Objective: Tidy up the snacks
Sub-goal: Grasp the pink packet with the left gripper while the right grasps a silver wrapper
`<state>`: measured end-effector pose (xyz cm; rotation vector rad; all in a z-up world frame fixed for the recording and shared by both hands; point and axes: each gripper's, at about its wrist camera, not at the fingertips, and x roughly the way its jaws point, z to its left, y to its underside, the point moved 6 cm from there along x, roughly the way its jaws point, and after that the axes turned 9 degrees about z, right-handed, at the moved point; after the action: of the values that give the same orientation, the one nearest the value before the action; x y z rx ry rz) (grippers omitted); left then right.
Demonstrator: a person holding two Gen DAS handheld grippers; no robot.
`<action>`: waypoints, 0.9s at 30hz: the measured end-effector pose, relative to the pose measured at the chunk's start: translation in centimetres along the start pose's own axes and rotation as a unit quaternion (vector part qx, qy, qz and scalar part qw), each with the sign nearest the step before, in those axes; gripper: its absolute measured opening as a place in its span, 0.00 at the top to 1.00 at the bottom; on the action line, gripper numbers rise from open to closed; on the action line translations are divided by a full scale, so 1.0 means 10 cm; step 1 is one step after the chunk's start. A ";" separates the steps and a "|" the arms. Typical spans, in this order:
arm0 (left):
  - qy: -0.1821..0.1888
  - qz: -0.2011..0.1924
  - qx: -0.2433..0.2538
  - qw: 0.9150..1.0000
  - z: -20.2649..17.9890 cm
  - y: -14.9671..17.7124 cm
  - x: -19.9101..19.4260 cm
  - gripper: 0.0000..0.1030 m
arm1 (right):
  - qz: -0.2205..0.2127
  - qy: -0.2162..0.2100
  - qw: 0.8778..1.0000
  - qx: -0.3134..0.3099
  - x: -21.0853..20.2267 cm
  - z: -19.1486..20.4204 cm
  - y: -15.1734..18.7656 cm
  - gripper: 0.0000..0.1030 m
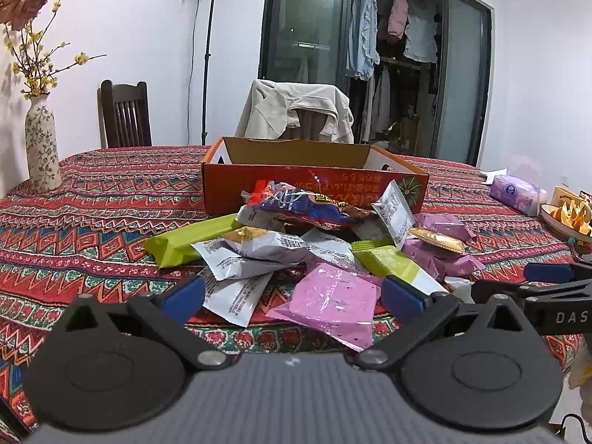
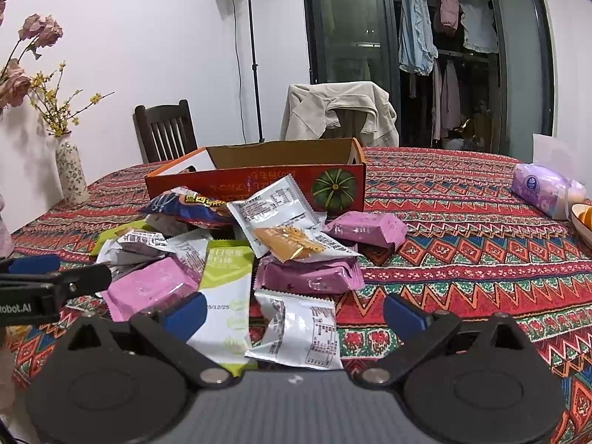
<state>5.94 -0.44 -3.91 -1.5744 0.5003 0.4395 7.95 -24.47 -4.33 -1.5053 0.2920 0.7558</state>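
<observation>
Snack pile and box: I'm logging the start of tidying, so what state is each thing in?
Orange box: open-topped, upright, contents hidden.
Snack pile: loose heap on the tablecloth, in front of the box.
Pink packet: sealed, lying flat.
Left gripper: open, holding nothing.
Right gripper: open, holding nothing.
Vase: upright, holding flowers.

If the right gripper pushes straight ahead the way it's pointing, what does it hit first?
Most likely the white packet lying between the open right gripper fingers, with the green-and-white bar just beside it. Depth is hard to judge, so which touches first is uncertain.
</observation>
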 end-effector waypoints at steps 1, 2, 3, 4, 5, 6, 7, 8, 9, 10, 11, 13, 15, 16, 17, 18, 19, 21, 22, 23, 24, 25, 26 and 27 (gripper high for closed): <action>0.000 0.000 0.000 1.000 0.00 0.00 0.00 0.00 | 0.002 0.000 1.000 0.000 0.01 -0.01 0.01 0.09; 0.000 0.001 0.000 1.000 0.01 0.00 0.00 0.00 | 0.005 0.001 1.000 0.000 0.03 -0.02 0.01 0.09; 0.000 0.002 -0.001 1.000 0.01 0.00 0.01 0.00 | 0.007 0.002 1.000 0.001 0.05 -0.03 0.01 0.10; 0.000 0.003 -0.001 1.000 0.01 0.01 0.02 0.00 | 0.008 0.002 1.000 0.001 0.07 -0.04 0.02 0.14; 0.000 0.003 -0.001 1.000 0.01 0.01 0.02 0.00 | 0.011 0.002 1.000 0.001 0.09 -0.05 0.02 0.18; -0.001 0.004 -0.002 1.000 0.01 0.01 0.03 0.00 | 0.014 0.003 1.000 0.002 0.11 -0.07 0.02 0.22; -0.001 0.005 -0.003 1.000 0.01 0.01 0.03 0.00 | 0.017 0.002 1.000 0.004 0.14 -0.08 0.02 0.23; -0.002 0.006 -0.003 1.000 0.01 0.01 0.04 0.00 | 0.020 0.000 1.000 0.005 0.16 -0.10 0.02 0.24; -0.001 0.008 -0.004 1.000 0.01 0.01 0.04 0.00 | 0.022 -0.001 1.000 0.006 0.18 -0.12 0.02 0.26; -0.002 0.009 -0.004 1.000 0.01 0.01 0.05 0.00 | 0.025 -0.001 1.000 0.005 0.21 -0.13 0.03 0.28; -0.003 0.010 -0.004 1.000 0.01 0.01 0.06 0.00 | 0.029 -0.001 1.000 0.004 0.23 -0.14 0.03 0.30; -0.002 0.011 -0.003 1.000 0.00 0.01 0.07 0.00 | 0.039 -0.005 0.999 0.006 0.29 -0.16 0.05 0.35; -0.004 0.013 -0.003 1.000 -0.01 0.01 0.07 0.00 | 0.046 -0.007 0.999 0.006 0.33 -0.17 0.07 0.38; -0.004 0.013 -0.003 1.000 -0.01 0.01 0.08 0.00 | 0.046 -0.005 0.999 0.004 0.35 -0.18 0.07 0.38; -0.005 0.014 -0.003 1.000 -0.01 0.01 0.08 0.00 | 0.045 -0.002 0.999 0.001 0.35 -0.18 0.07 0.38; -0.006 0.015 -0.003 1.000 -0.02 0.01 0.09 0.00 | 0.044 -0.003 0.999 0.000 0.36 -0.18 0.07 0.39; -0.006 0.016 -0.003 1.000 -0.03 0.01 0.10 0.00 | 0.044 -0.004 0.999 -0.002 0.36 -0.18 0.07 0.42; -0.007 0.019 -0.003 1.000 -0.04 0.01 0.11 0.00 | 0.041 -0.009 0.999 -0.011 0.37 -0.17 0.08 0.51; -0.007 0.020 -0.003 1.000 -0.04 0.01 0.12 0.00 | 0.040 -0.008 0.999 -0.017 0.36 -0.16 0.08 0.54; -0.007 0.021 -0.003 1.000 -0.04 0.01 0.13 0.00 | 0.038 -0.005 0.999 -0.026 0.36 -0.14 0.09 0.55; -0.008 0.023 -0.003 1.000 -0.05 0.01 0.14 0.00 | 0.036 -0.005 0.999 -0.032 0.36 -0.13 0.10 0.56; -0.008 0.025 -0.003 1.000 -0.06 0.01 0.15 0.00 | 0.033 -0.003 0.999 -0.040 0.35 -0.12 0.10 0.57; -0.007 0.027 -0.003 1.000 -0.06 0.01 0.16 0.00 | 0.030 0.000 0.998 -0.047 0.34 -0.12 0.10 0.58; -0.007 0.030 -0.003 1.000 -0.06 0.00 0.18 0.00 | 0.027 0.000 0.998 -0.049 0.32 -0.12 0.10 0.58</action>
<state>7.37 -1.18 -4.89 -1.5651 0.5366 0.4970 10.10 -24.83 -7.17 -1.5951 0.3005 0.8236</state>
